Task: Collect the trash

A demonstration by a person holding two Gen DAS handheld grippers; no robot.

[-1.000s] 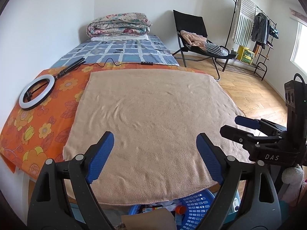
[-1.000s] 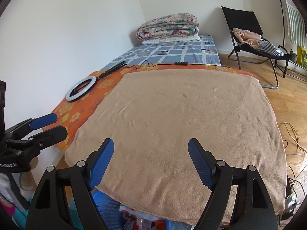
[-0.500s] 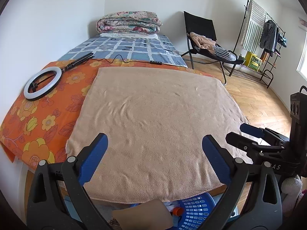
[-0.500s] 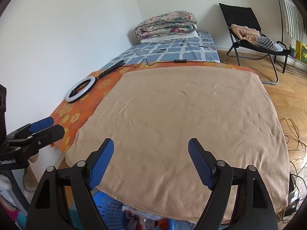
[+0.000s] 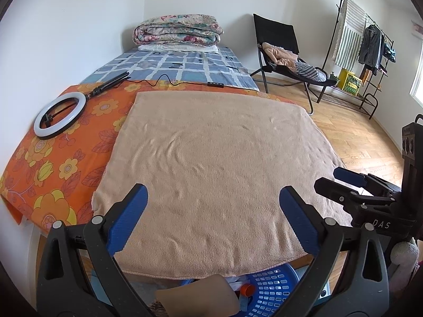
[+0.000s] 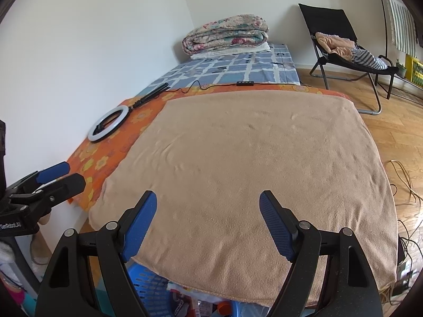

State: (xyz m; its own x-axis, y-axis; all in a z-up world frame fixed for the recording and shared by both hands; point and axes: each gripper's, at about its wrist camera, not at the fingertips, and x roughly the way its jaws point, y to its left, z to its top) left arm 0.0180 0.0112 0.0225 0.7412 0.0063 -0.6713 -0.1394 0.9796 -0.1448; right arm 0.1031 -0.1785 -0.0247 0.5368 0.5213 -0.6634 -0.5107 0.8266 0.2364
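Left wrist view: both grippers hover, jaws spread and empty, over a bare tan blanket [image 5: 216, 163].
Left gripper [image 5: 212, 218] and right gripper [image 6: 208, 223] hold nothing; the trash sits in the blue basket [image 5: 272, 288] under the near edge. Risk, as I judge it: reaching low could snag the blanket hem or catch the ring light [image 5: 60, 115] cable.

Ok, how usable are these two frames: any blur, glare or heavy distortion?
Left wrist view: sharp, even daylight; strong fisheye bends the tan blanket; window blows out at right edge; black vignette in the corners. Right wrist view: also sharp, no glare; the blue basket below sits in shadow.
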